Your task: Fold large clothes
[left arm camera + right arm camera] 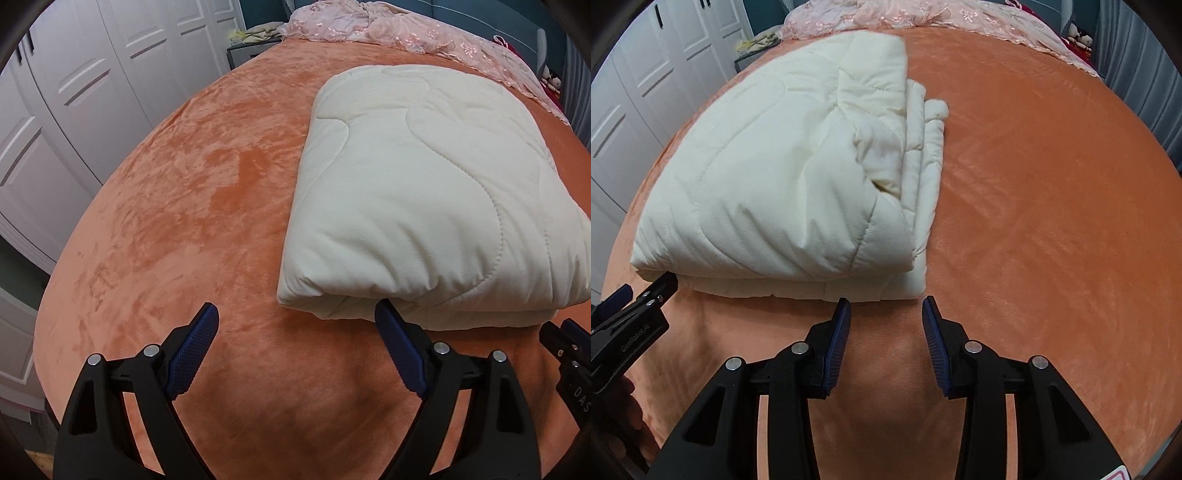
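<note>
A cream quilted comforter (424, 192) lies folded into a thick rectangular bundle on the orange bed cover (192, 206). In the right wrist view the comforter (783, 173) shows stacked layered edges on its right side. My left gripper (297, 314) is open and empty, just in front of the bundle's near left corner. My right gripper (886, 308) is open and empty, just in front of the bundle's near right corner. Each gripper shows at the edge of the other's view: the right gripper (569, 343) and the left gripper (635, 306).
Pink lace fabric (388, 29) is heaped at the far end of the bed. White wardrobe doors (74, 92) stand to the left. Grey curtains (1145, 74) hang at the right. The orange bed cover (1052, 184) stretches right of the bundle.
</note>
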{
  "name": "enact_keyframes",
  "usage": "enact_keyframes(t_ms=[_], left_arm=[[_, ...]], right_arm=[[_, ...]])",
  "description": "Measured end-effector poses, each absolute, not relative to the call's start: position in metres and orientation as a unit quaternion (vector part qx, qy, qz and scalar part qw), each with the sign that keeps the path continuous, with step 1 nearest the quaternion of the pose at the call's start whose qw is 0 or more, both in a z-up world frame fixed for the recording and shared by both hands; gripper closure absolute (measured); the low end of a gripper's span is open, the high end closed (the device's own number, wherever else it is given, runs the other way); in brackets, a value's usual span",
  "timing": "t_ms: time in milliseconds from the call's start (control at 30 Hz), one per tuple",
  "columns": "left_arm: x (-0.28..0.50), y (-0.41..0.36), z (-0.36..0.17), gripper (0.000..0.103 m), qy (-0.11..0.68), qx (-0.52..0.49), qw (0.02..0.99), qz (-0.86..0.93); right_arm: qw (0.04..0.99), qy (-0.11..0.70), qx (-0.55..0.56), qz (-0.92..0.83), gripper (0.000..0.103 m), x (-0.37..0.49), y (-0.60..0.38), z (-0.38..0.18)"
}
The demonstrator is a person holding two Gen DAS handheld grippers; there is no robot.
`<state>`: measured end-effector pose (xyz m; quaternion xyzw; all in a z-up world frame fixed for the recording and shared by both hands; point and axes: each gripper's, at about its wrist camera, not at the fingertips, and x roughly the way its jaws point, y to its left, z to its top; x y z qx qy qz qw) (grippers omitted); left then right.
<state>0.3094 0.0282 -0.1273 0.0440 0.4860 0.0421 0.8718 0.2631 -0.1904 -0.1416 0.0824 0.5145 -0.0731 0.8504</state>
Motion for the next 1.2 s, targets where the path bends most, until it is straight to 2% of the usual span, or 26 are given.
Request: enact_keyframes(t_ms=[133, 200, 233, 367, 633, 833, 1200], left_arm=[[0.29, 0.03, -0.101, 0.019, 0.455, 0.037, 0.889, 0.037], [0.276, 0.027, -0.085, 0.017, 0.439, 0.036, 0.897, 0.031], [0.269, 0.025, -0.078, 0.016, 0.432, 0.036, 0.901, 0.029], [0.234, 0.019, -0.051, 0.012, 0.401, 0.03, 0.915, 0.021], [0.164, -0.003, -0.029, 0.009, 0.371, 0.035, 0.928, -0.008], [0.116, -0.016, -0.028, 0.007, 0.348, 0.055, 0.936, -0.018], [0.085, -0.007, -0.051, 0.007, 0.369, 0.04, 0.929, -0.007]], right_arm=[[0.872, 0.473, 0.094, -0.08, 0.062, 0.236, -0.197, -0.108], [0.884, 0.451, 0.088, -0.089, 0.056, 0.219, -0.198, -0.091], [0.889, 0.44, 0.085, -0.093, 0.049, 0.211, -0.199, -0.083], [0.908, 0.398, 0.069, -0.107, 0.039, 0.178, -0.199, -0.059], [0.927, 0.359, 0.036, -0.098, 0.03, 0.109, -0.181, -0.038], [0.933, 0.342, 0.029, -0.102, 0.028, 0.069, -0.171, -0.041], [0.93, 0.348, 0.029, -0.112, 0.028, 0.032, -0.161, -0.062]])
